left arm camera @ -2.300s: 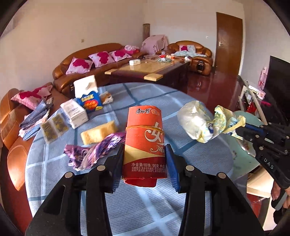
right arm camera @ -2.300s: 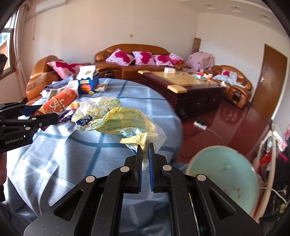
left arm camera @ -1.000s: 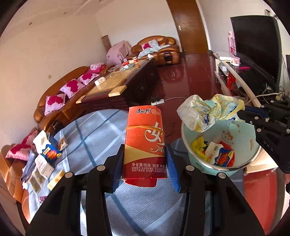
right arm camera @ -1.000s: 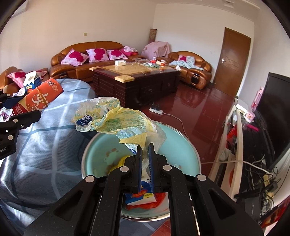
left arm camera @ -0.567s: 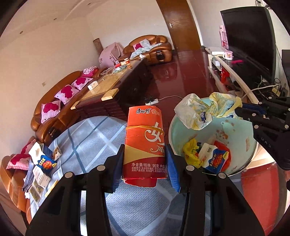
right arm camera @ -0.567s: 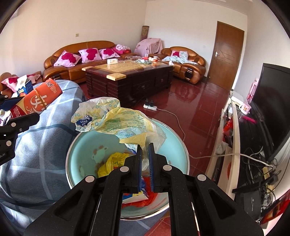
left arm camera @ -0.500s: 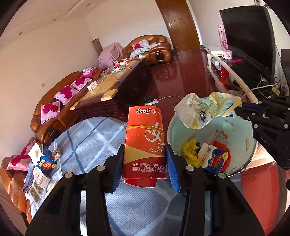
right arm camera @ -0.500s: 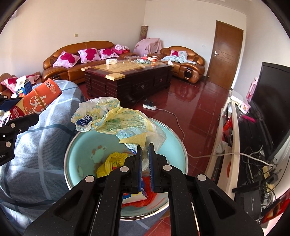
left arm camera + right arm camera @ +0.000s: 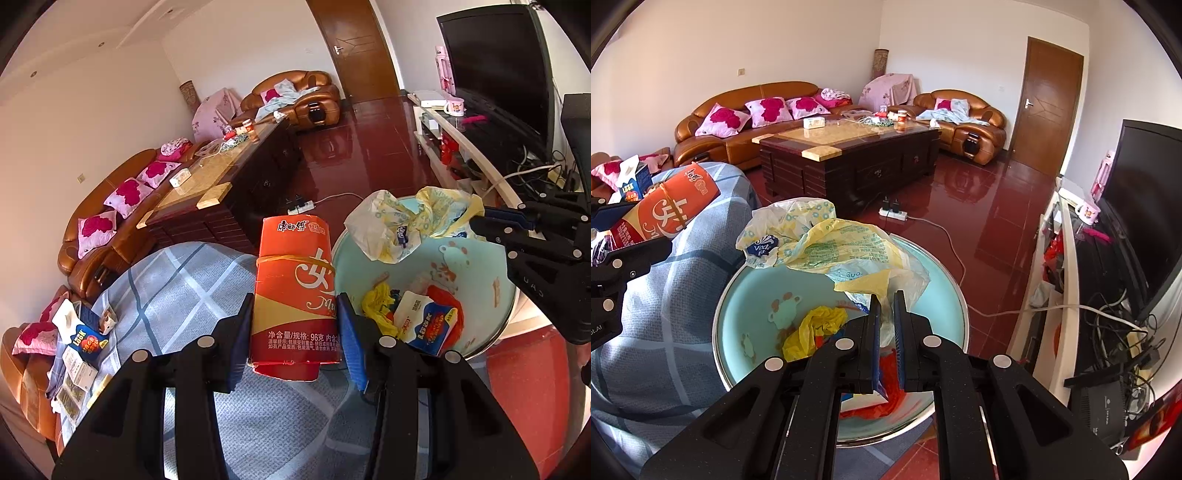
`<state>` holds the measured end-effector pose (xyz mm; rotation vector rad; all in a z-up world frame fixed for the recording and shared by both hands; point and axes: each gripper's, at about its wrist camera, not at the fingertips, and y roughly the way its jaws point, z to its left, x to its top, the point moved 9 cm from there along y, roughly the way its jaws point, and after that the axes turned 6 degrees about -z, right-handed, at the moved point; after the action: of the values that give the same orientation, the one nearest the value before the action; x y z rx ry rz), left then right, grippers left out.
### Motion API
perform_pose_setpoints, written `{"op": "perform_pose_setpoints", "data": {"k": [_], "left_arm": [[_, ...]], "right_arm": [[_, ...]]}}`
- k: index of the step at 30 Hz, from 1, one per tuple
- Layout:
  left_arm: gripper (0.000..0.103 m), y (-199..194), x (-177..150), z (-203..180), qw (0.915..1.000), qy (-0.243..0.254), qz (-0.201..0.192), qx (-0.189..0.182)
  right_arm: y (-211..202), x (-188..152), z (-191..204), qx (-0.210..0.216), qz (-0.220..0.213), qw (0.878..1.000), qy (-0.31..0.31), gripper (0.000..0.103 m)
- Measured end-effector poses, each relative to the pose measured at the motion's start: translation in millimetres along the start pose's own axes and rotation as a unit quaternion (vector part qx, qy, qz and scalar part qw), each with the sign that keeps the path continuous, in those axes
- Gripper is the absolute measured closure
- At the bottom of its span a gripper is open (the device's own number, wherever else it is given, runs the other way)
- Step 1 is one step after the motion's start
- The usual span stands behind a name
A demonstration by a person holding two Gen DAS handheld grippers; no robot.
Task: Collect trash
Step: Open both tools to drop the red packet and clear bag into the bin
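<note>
Beside the table [image 9: 192, 280] with its blue checked cloth stands a pale green bin [image 9: 738, 295] holding wrappers. Above its rim the left claw [image 9: 293, 328] is clamped on an upright red carton [image 9: 295, 291], while the right claw [image 9: 885, 325] pinches a crumpled yellow plastic bag [image 9: 842, 247] over the bin's opening.
</note>
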<state>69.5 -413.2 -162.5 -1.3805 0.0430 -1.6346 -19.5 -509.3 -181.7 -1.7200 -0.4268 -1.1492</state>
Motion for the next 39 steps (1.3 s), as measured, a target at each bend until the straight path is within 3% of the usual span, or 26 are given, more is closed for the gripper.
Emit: {"op": "perform_pose_setpoints", "data": {"k": [18,19,20,21,39], "left_arm": [[0.056,0,9,-24,0.9994,0.012,-0.009,-0.032],[0.054,0,9,-27,0.9992,0.016,-0.010,-0.034],[0.039,-2,11,-28,0.9992,0.018,-0.015,-0.031],[0.033,-3,12,-28,0.9993,0.018,-0.020,-0.027],[0.033,-10,1,-7,0.9998,-0.006,-0.018,-0.008]], "right_arm": [[2,-1,-10,-0.002,-0.003,1.000,0.018,0.090],[1,-1,-11,-0.002,-0.004,1.000,0.022,0.085],[1,-1,-11,-0.001,-0.005,1.000,0.024,0.078],[1,-1,-11,-0.001,-0.005,1.000,0.025,0.076],[-4,5,-2,0.009,-0.017,0.999,0.027,0.061]]}}
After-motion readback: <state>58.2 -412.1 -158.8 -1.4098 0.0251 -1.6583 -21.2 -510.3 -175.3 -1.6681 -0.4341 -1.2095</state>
